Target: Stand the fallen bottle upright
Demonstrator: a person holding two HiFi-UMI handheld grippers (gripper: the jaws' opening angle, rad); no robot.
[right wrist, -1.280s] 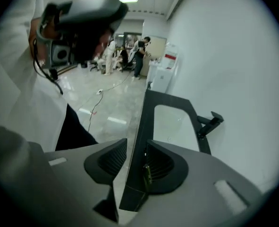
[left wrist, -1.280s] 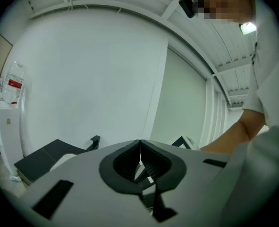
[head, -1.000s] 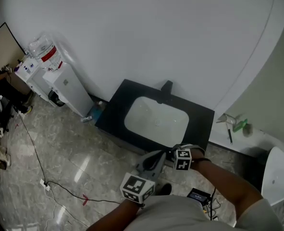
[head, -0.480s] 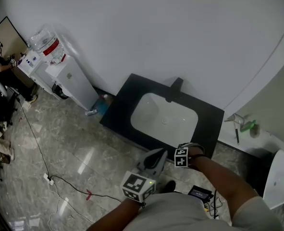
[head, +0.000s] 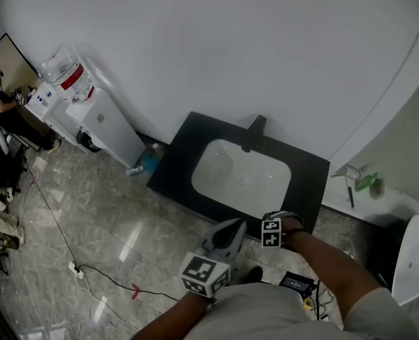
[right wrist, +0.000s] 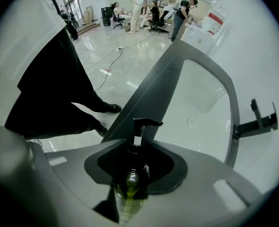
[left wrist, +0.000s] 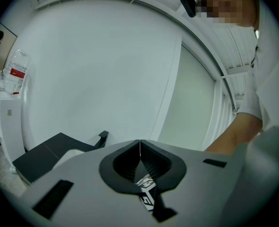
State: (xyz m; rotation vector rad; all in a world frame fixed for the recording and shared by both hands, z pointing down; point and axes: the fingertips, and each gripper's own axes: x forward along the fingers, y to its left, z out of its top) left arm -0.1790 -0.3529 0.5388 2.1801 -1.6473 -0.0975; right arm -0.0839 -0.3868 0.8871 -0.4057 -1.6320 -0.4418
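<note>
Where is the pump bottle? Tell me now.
Right gripper view, low centre: the pump bottle is between the right gripper's closing jaws, at the black counter's front edge beside the white basin.

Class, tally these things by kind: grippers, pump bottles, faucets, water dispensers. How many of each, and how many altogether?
Grippers: 2, the left gripper shut and empty, the right gripper closing its jaws with the pump bottle between them
Pump bottle: 1
Faucet: 1
Water dispenser: 1
Total: 5

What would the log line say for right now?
left gripper: shut, empty | right gripper: jaws closing around pump bottle | pump bottle: lying on black counter
</note>
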